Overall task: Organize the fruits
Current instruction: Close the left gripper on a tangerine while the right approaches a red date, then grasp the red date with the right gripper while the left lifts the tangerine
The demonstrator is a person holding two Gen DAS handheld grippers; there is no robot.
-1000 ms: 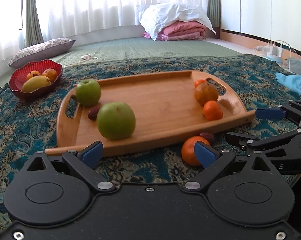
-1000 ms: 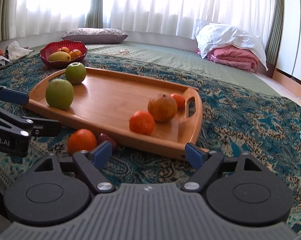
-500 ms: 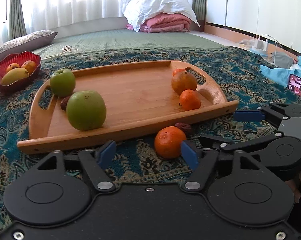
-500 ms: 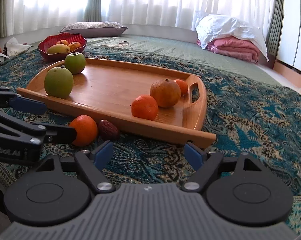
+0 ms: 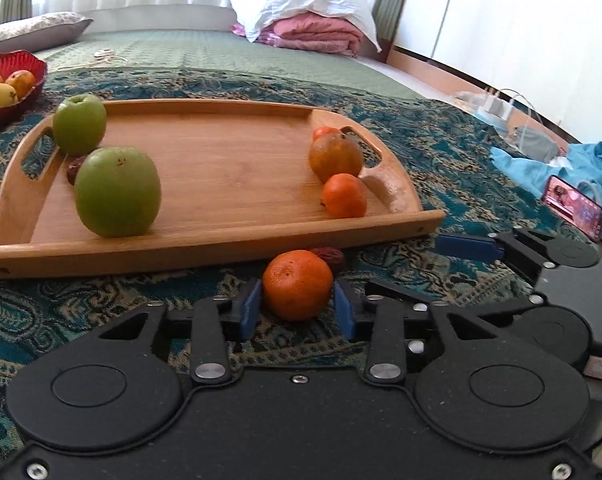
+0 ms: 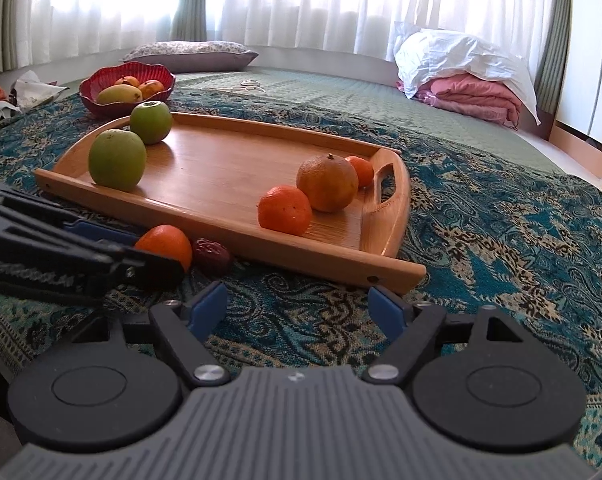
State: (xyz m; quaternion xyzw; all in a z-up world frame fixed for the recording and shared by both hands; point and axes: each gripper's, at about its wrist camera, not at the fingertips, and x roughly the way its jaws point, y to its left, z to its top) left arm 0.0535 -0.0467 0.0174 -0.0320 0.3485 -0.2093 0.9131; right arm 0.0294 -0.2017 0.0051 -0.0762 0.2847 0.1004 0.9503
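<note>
Left wrist view
Left tool (image 5: 297,307): narrowed around the loose orange (image 5: 298,285), one blue pad at each side of it; whether the pads press on the peel cannot be told.
Loose orange: seen on the patterned rug (image 5: 441,152), just outside the near rim of the wooden tray (image 5: 229,184), with a dark date (image 5: 333,258) touching it behind.
Tray contents: two green apples (image 5: 117,192) are seen at the left end, three orange fruits (image 5: 344,195) at the right end.
Red bowl (image 5: 21,92): placed beyond the tray's left end, fruit held inside.
Right tool (image 5: 467,247): seen at the right edge, one blue pad visible.

Right wrist view
Right tool (image 6: 299,312): spread wide, nothing held; only rug is seen between its pads.
Left tool (image 6: 141,246): seen at the left, its fingers alongside the loose orange (image 6: 165,244).
Date (image 6: 212,255): seen touching that orange, near the tray (image 6: 221,168) rim.
</note>
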